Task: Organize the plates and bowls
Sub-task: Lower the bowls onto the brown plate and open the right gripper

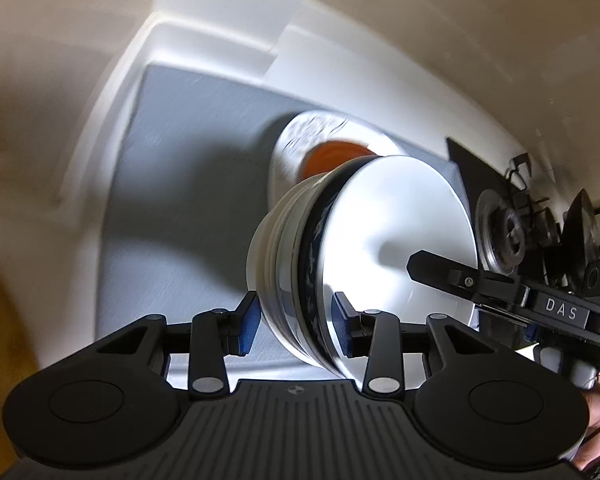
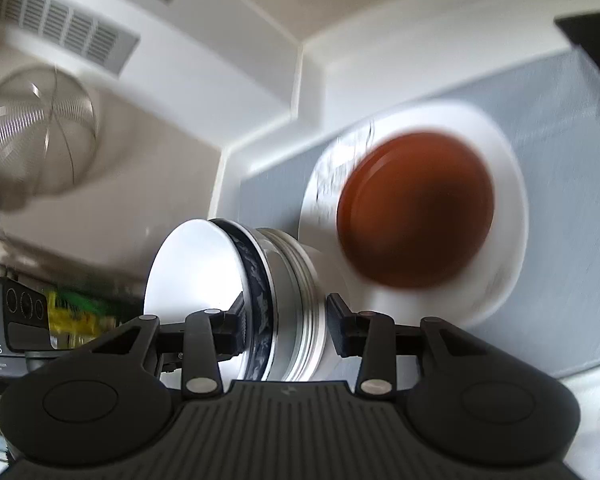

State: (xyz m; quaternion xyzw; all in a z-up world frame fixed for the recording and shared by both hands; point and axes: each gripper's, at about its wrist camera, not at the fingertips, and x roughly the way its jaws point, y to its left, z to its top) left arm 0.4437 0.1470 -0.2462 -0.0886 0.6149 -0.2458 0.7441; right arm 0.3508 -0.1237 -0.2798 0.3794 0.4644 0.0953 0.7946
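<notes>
A stack of nested bowls (image 1: 300, 264), white with a dark blue patterned band, is held on edge between both grippers. My left gripper (image 1: 294, 322) is shut on one side of the stack's rim. My right gripper (image 2: 286, 330) is shut on the opposite side of the stack (image 2: 276, 288); it also shows at the right of the left wrist view (image 1: 452, 276). Behind the stack an orange bowl (image 2: 416, 208) sits on a white plate (image 2: 508, 200) on the grey shelf liner (image 1: 172, 184). The plate (image 1: 320, 128) and orange bowl (image 1: 336, 154) are blurred.
White cabinet walls (image 1: 204, 48) enclose the shelf at the back and left. A black stovetop with a burner (image 1: 504, 236) lies to the right in the left wrist view. A metal mesh strainer (image 2: 36, 132) and a ventilation grille (image 2: 60, 20) show at the upper left of the right wrist view.
</notes>
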